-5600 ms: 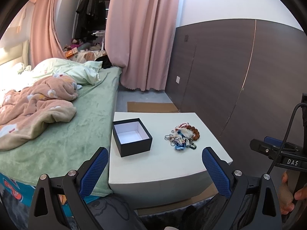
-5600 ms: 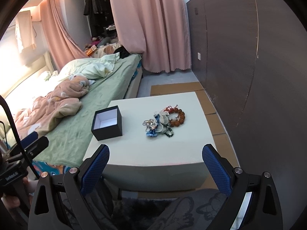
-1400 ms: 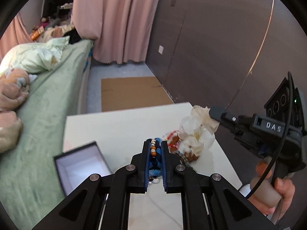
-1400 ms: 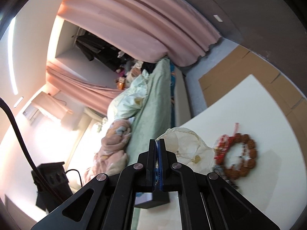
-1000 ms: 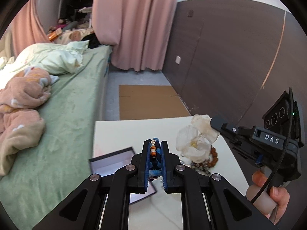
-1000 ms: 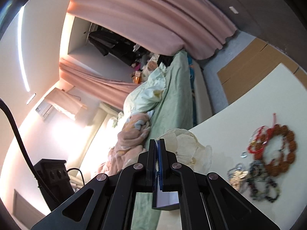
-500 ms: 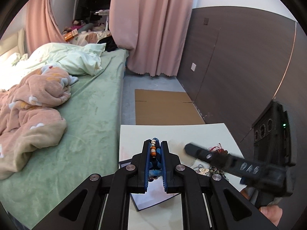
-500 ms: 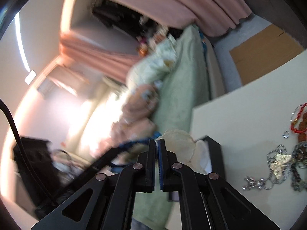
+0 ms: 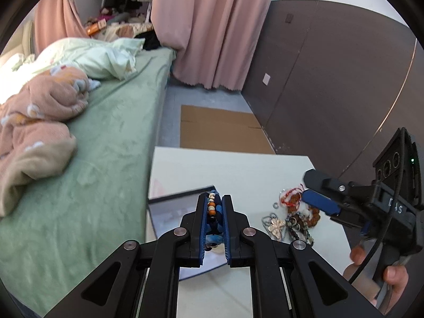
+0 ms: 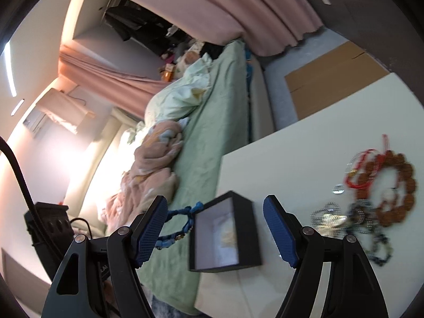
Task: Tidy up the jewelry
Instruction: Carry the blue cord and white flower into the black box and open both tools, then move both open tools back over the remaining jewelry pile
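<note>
left tool (image 9: 214, 212) pinched tight on a blue bracelet (image 9: 212, 206), poised just above the near edge of the open black box (image 10: 225, 235) at the left end of the bench (image 9: 230, 169). right tool (image 10: 214, 225) spread wide, nothing between its blue pads (image 10: 278, 232), aimed at the same box; a pale pouch (image 10: 225, 241) lying inside on the white lining.

best handled by carrying the bracelet over the middle of the box, lowering until the dangling loop sits below the rim, then releasing, so no bead catches on the wall or spills toward the bed (image 9: 106, 132) alongside. worth drawing the right tool clear toward the heap of jewelry (image 9: 294, 220) first, to avoid a clash over the box. next pick probably from that heap: brown bead ring (image 10: 389, 188) with red cord, chains beside it, all well apart from the box.

against the picture half a second back: right tool then clamped on the pale pouch above the box, jaws now just opened and the pouch down inside. left tool nearer the box than a second ago, grip on the bracelet unchanged.
</note>
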Tool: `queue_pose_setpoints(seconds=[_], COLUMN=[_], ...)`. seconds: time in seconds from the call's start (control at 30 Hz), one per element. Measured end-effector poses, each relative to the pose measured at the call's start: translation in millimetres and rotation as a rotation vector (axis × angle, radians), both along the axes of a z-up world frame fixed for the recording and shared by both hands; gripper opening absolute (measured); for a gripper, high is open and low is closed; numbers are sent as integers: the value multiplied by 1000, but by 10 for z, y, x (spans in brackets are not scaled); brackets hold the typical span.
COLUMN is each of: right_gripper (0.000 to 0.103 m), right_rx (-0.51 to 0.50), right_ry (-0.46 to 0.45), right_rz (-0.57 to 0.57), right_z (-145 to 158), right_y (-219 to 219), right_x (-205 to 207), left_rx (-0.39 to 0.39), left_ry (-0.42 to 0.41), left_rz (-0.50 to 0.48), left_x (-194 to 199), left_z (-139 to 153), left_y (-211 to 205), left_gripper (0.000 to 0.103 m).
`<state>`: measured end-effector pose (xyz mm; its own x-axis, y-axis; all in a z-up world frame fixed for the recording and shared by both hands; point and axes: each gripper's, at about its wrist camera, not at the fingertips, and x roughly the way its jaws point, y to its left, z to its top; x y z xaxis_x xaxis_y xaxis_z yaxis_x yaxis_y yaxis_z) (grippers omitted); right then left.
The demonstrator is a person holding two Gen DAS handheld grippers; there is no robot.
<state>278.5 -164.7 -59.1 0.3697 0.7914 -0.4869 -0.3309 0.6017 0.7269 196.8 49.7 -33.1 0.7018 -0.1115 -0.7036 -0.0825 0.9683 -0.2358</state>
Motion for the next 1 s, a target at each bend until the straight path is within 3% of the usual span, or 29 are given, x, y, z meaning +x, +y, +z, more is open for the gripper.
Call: queue_pose_setpoints(seconds=[0.13,0.17,0.27,0.3,0.67,1.0], right_gripper=[75,75,75,75,75,75], right_rx=[-40,-48,-58,-60,-48,-88], right_ry=[-13,-14,-14,-13,11,136], right_rz=[-23,-31,-55,-66,-170,-188], right_z=[-2,-8,-29,-37,-69,-321], right_y=[-212,-267,-476,-549,-1111,-1166], right_x=[17,24,30,37,67,185], left_rx=[-47,-53,-96,-106,-107,-52], left_ry=[69,90,110,96,87,115], left_rz=[-13,-8,9,18,-6,-111], left_x=[103,116,113,85,126,258], left_z=[-152,-194,-287,-293,-305,-430], left_y=[-20,-19,19,30,-191,-652], left_gripper=[16,22,64,72,74,72])
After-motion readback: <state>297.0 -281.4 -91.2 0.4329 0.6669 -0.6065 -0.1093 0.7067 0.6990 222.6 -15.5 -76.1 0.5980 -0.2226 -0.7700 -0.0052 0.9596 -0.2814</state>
